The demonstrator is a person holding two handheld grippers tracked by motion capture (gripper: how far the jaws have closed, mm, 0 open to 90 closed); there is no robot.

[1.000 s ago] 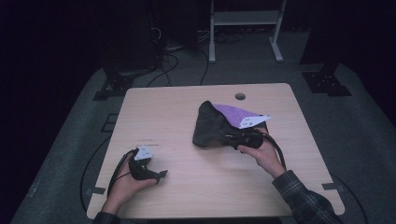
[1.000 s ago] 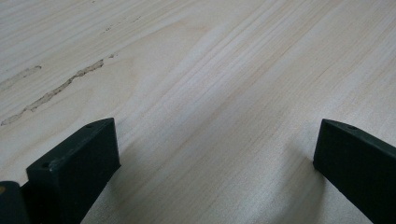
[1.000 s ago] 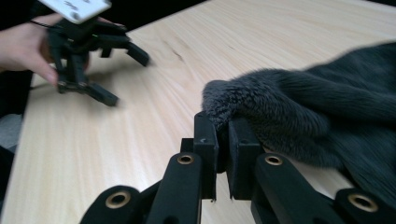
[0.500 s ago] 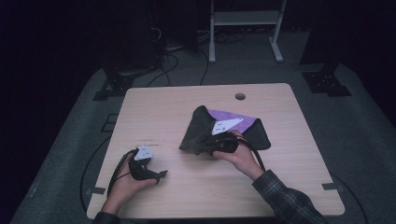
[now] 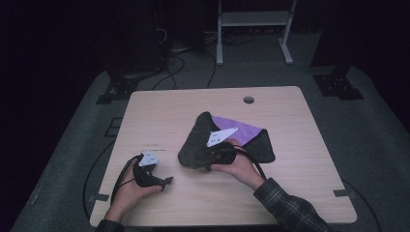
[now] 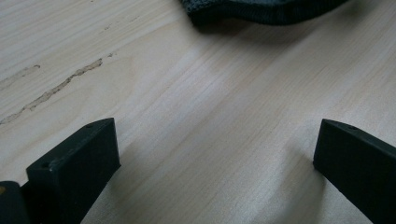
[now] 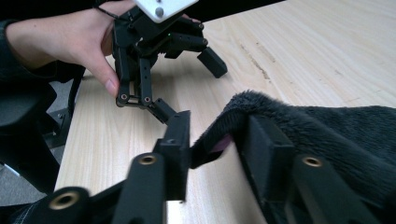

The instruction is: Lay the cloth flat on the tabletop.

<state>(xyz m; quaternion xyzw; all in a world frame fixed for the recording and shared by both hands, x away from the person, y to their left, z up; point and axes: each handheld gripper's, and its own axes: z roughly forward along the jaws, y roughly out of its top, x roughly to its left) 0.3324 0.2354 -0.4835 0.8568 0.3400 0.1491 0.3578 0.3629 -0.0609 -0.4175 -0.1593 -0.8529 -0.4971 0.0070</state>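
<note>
Wooden table (image 5: 159, 111): dark cloth (image 5: 193, 147) stretches diagonally, purple lining (image 5: 239, 129) up.

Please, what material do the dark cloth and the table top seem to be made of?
The dark cloth looks like soft fleece or plush: its surface is fuzzy with short pile, and it folds limply in the right tongs. Its purple inner side looks smoother. The table top seems to be light wood or wood-look laminate, matte, with straight grain lines; which one, I cannot tell.
</note>
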